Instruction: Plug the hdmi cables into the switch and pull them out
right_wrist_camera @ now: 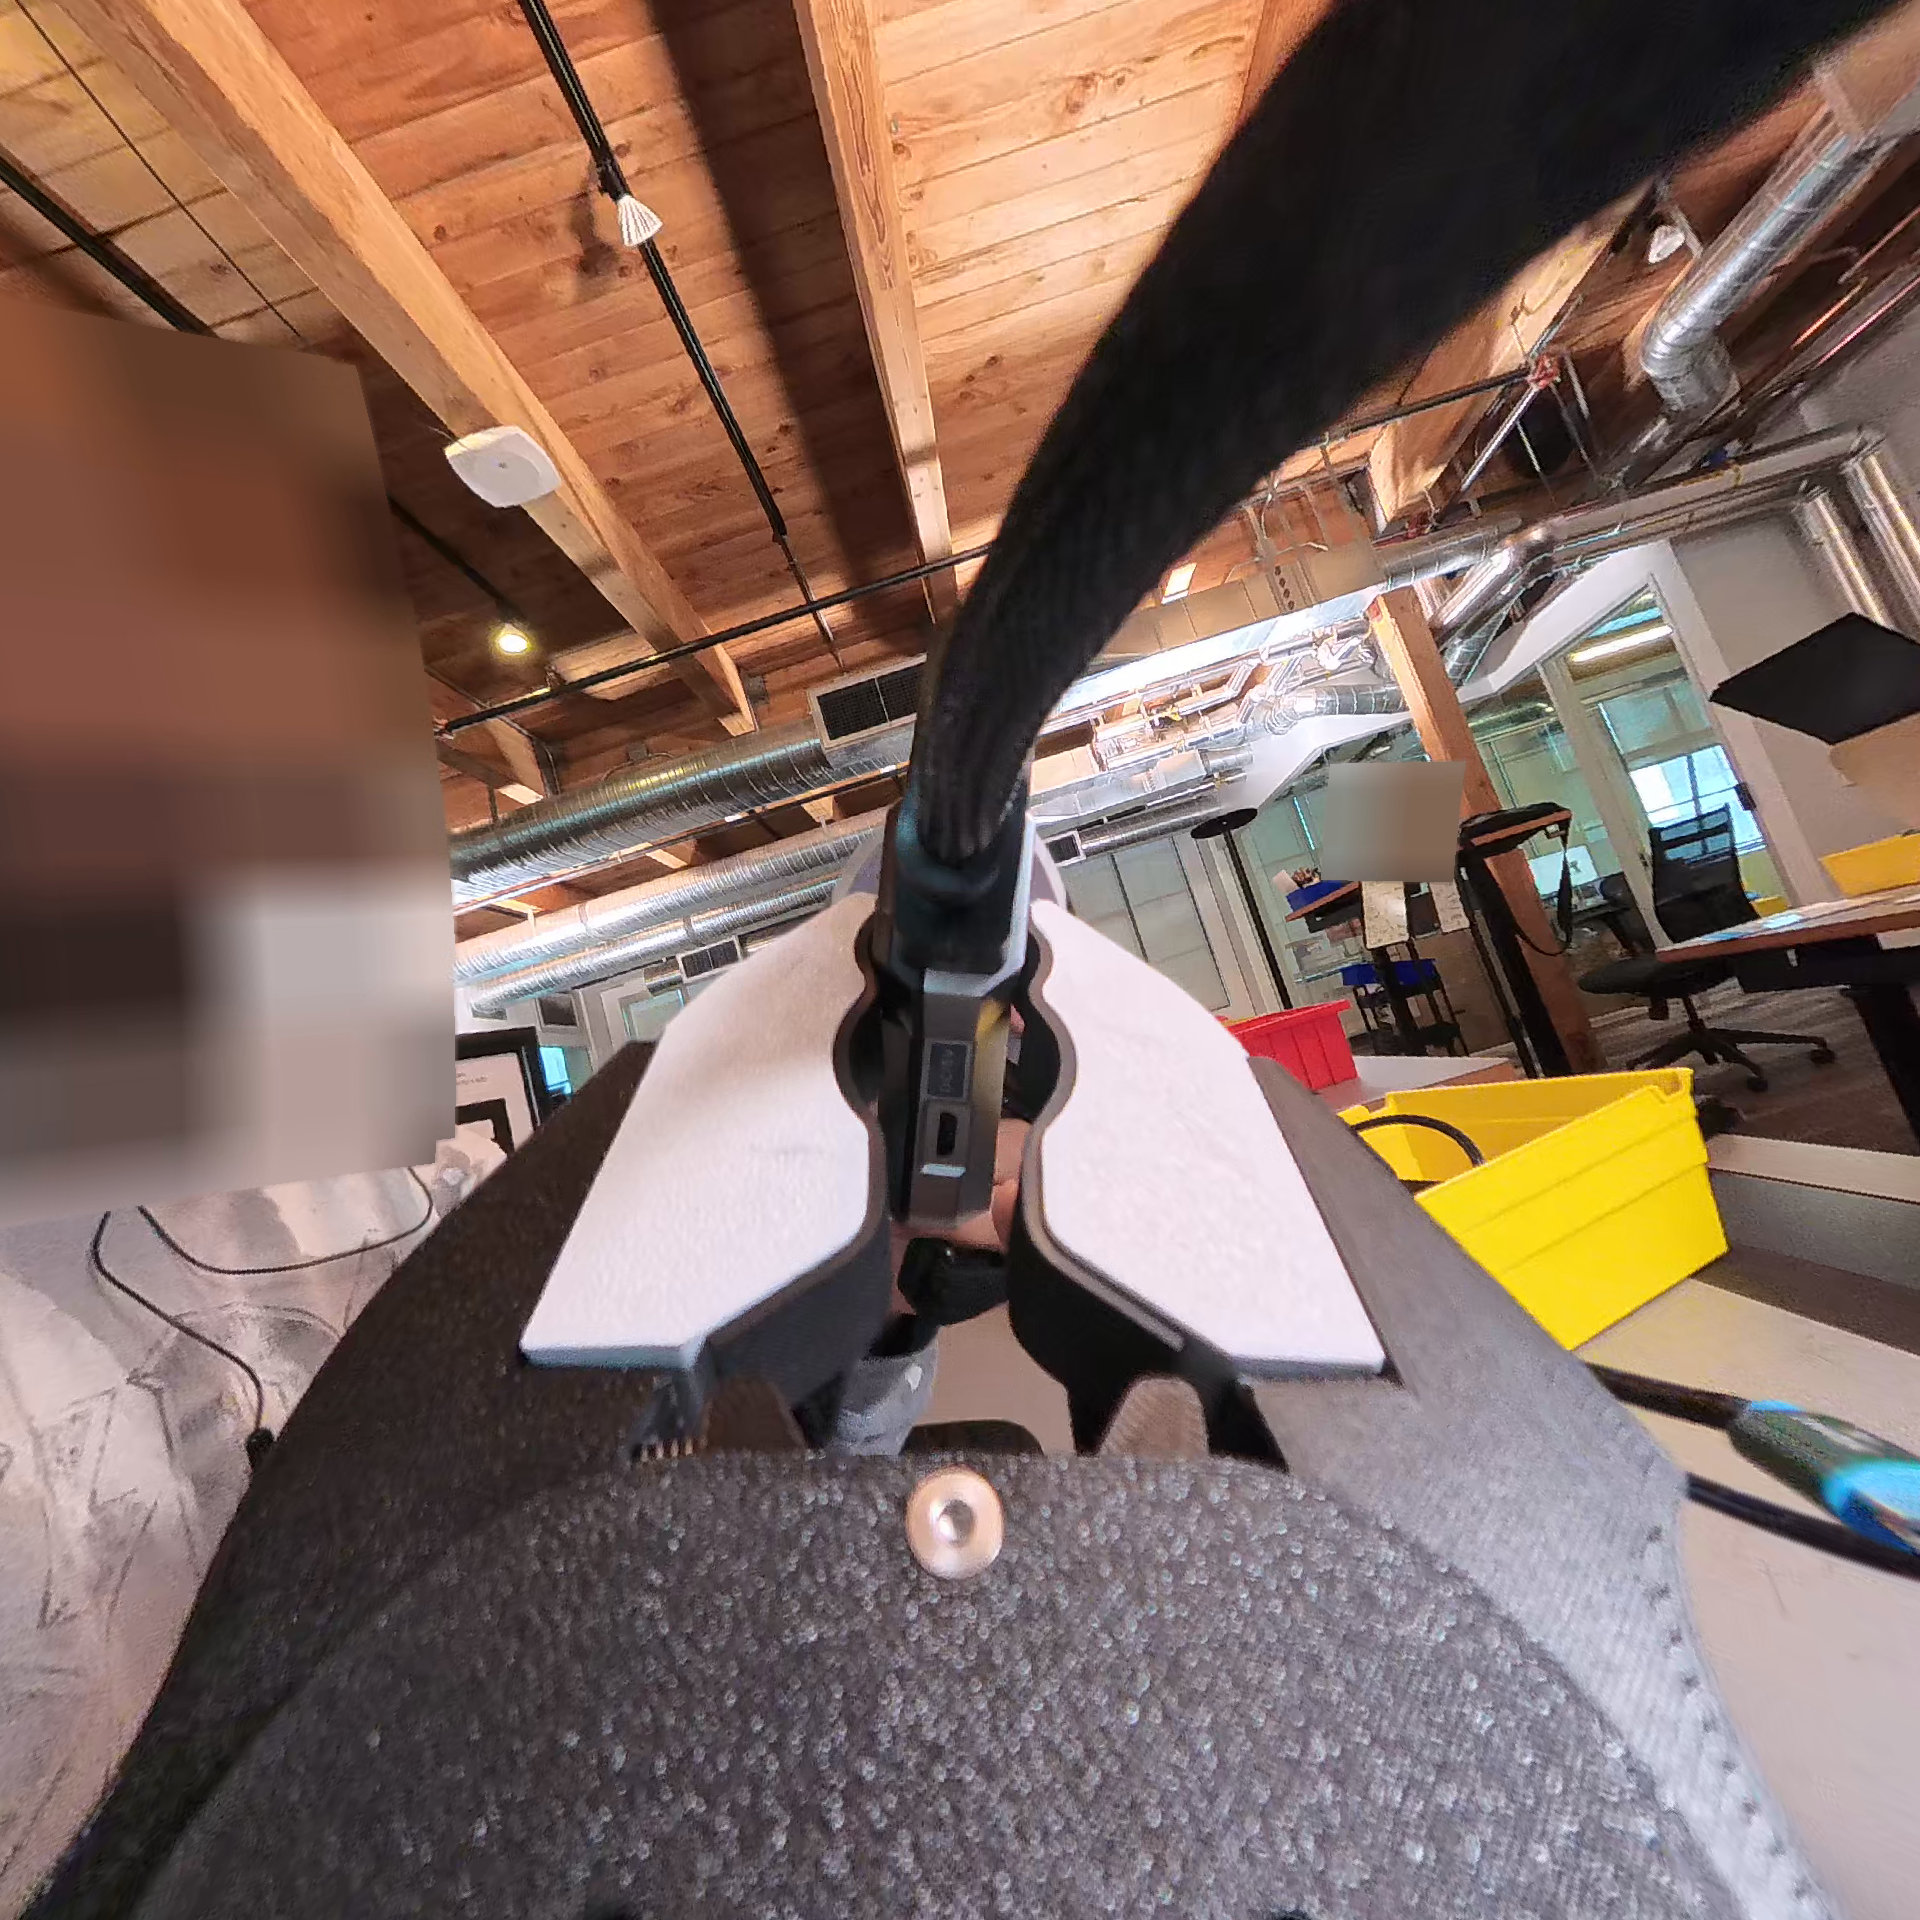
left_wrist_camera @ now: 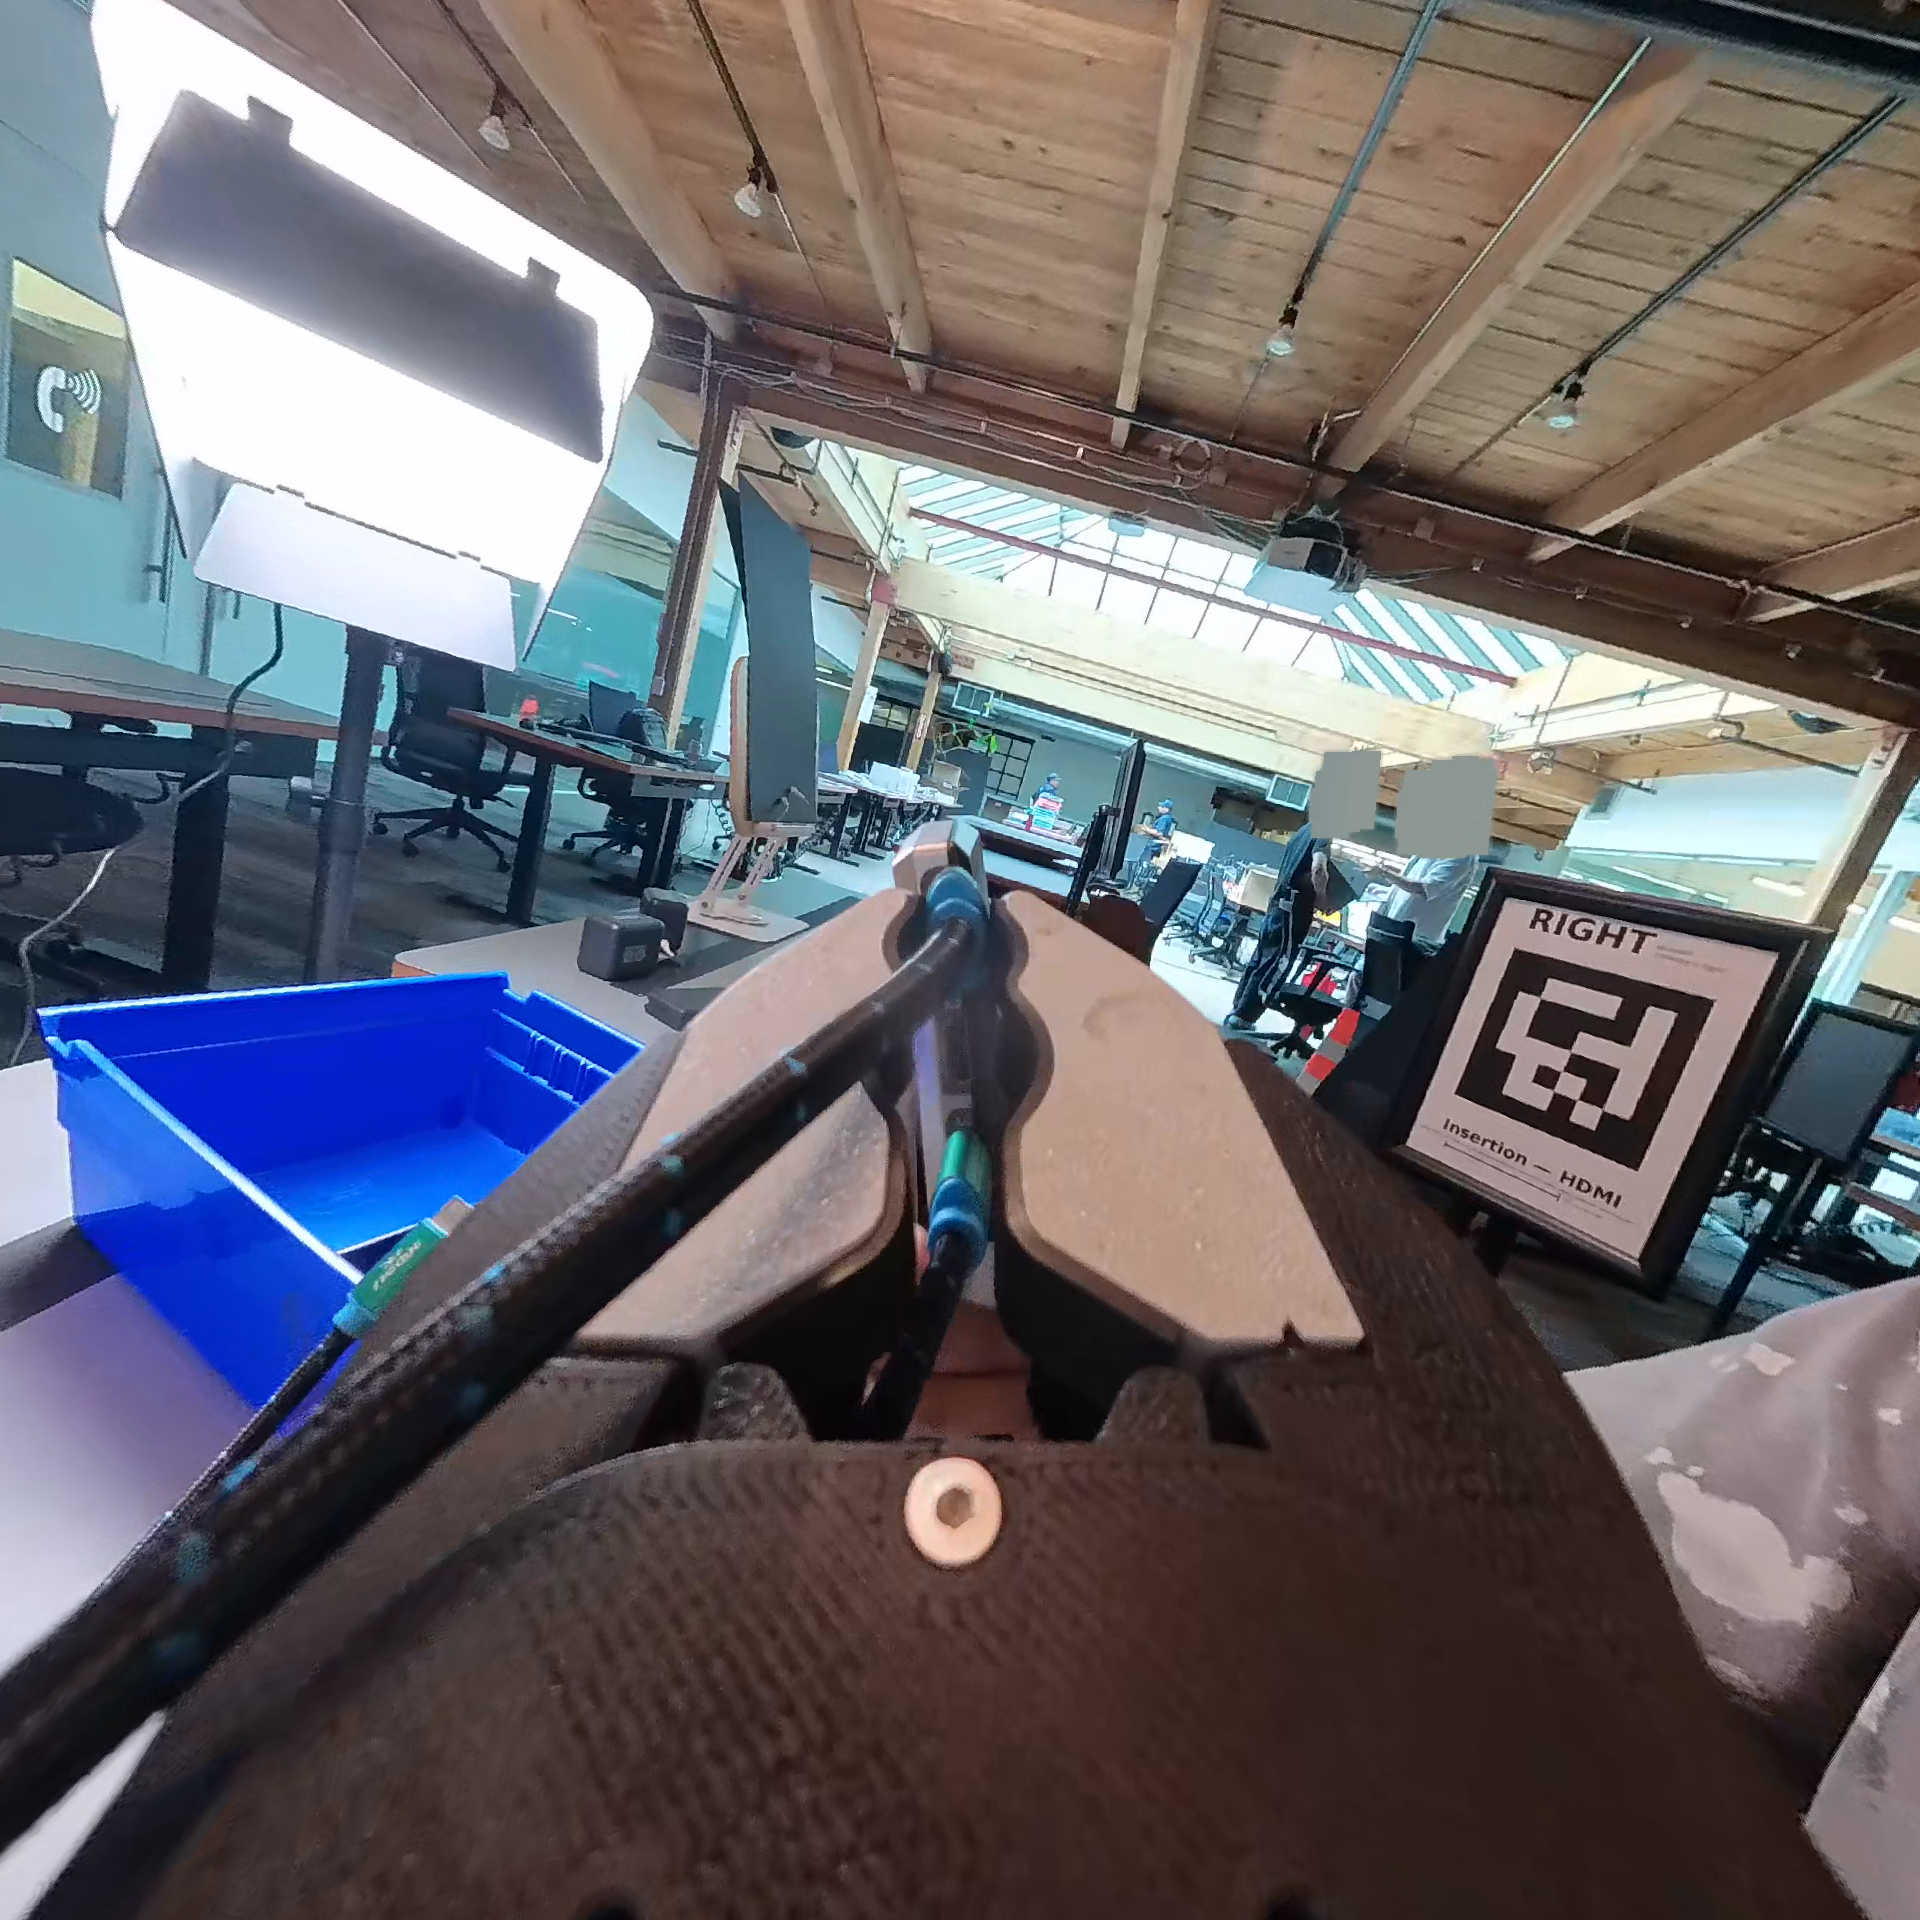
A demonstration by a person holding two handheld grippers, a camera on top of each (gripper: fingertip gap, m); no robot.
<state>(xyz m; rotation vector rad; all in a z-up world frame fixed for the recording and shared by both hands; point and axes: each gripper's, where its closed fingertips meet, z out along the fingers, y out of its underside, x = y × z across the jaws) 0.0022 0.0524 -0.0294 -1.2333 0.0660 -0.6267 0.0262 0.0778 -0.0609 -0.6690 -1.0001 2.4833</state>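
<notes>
Blue bin [left_wrist_camera: 281, 1132] on a table [left_wrist_camera: 62, 1455] at left, framed sign [left_wrist_camera: 1590, 1070] upright at right. Yellow bin [right_wrist_camera: 1558, 1195] near a red bin [right_wrist_camera: 1294, 1039]. Wooden ceiling [right_wrist_camera: 436, 208] overhead.

White tabletop with bins, a framed marker sign and loose cable ends

In the left wrist view, a pale table [left_wrist_camera: 62, 1455] lies left of and below the fingers and carries a blue plastic bin [left_wrist_camera: 281, 1132], with a green-and-blue HDMI plug [left_wrist_camera: 400, 1262] at the bin's near edge; right of the fingers stands a black-framed marker sign [left_wrist_camera: 1579, 1070]. In the right wrist view, the tabletop [right_wrist_camera: 1787, 1704] right of the fingers bears a yellow bin [right_wrist_camera: 1558, 1216], a red bin [right_wrist_camera: 1294, 1034] beyond it, and a blue-collared cable plug [right_wrist_camera: 1829, 1465] lying near the lower right.
</notes>
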